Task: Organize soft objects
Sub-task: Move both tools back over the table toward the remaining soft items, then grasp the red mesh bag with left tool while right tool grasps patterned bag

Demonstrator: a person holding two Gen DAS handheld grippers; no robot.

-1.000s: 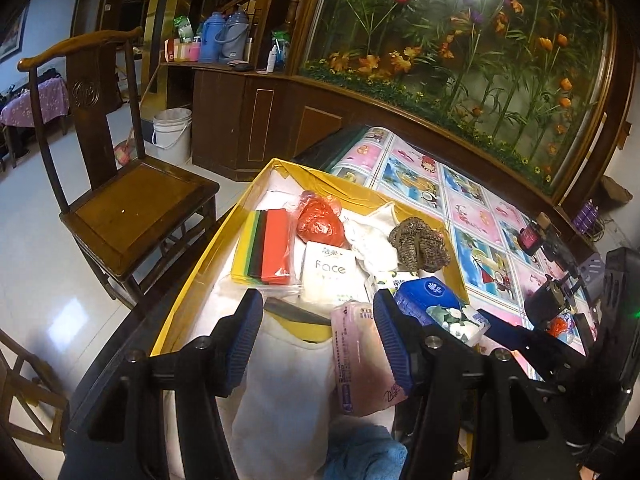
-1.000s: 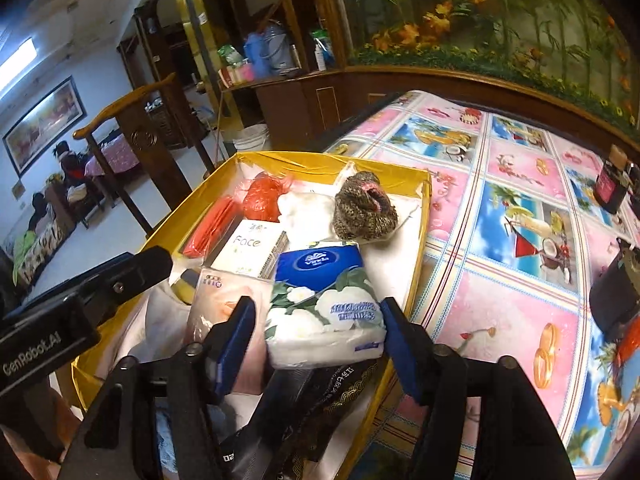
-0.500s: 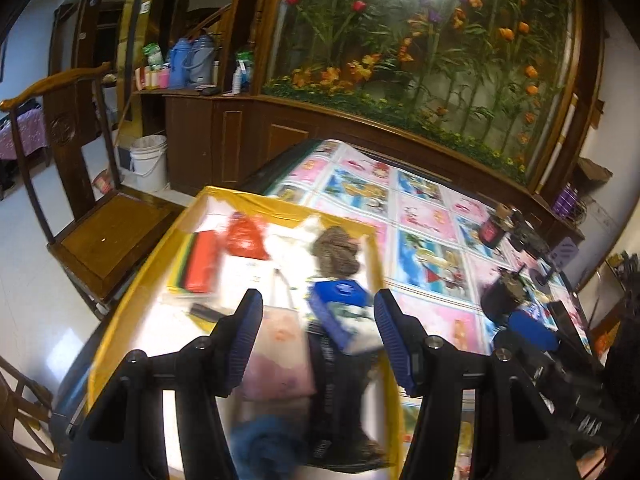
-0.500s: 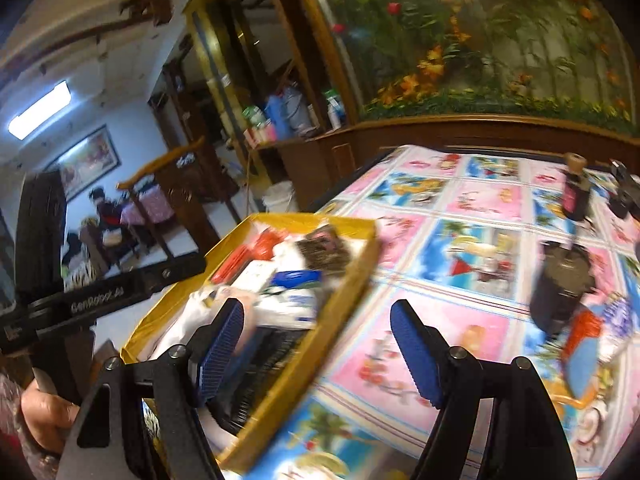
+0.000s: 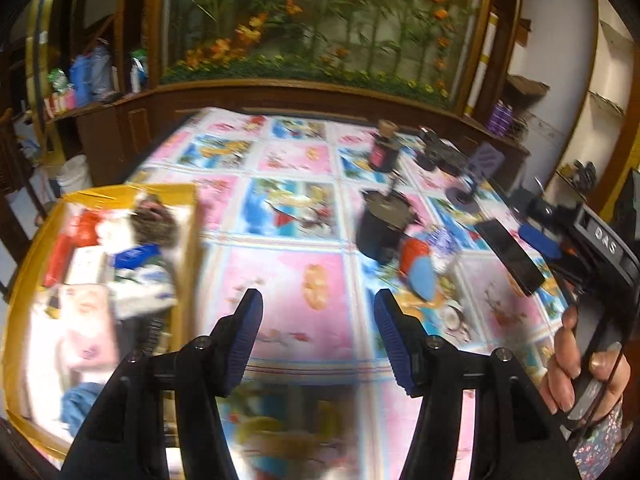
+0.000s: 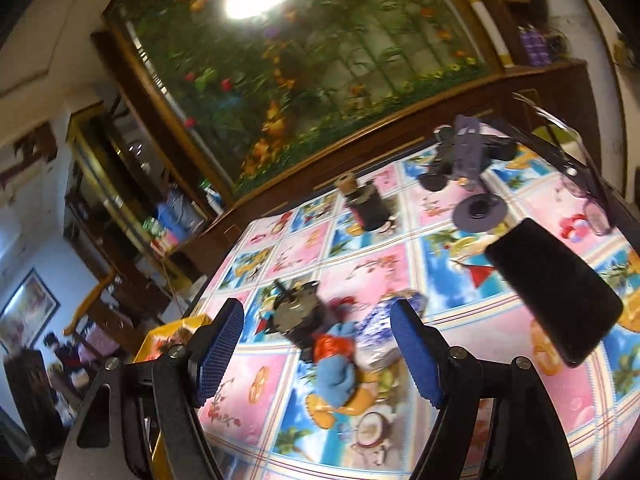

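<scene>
Dark pot (image 6: 298,318) beside blue cloth (image 6: 336,374)

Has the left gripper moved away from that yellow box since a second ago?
Yes. The left gripper swung right: the yellow box, formerly dead ahead, now sits at its left.

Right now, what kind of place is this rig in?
Most likely a home living or dining room. A table under a cartoon-print tablecloth, a big wood-framed flower mural above dark wooden cabinets, and a framed picture on the wall suggest it.
</scene>
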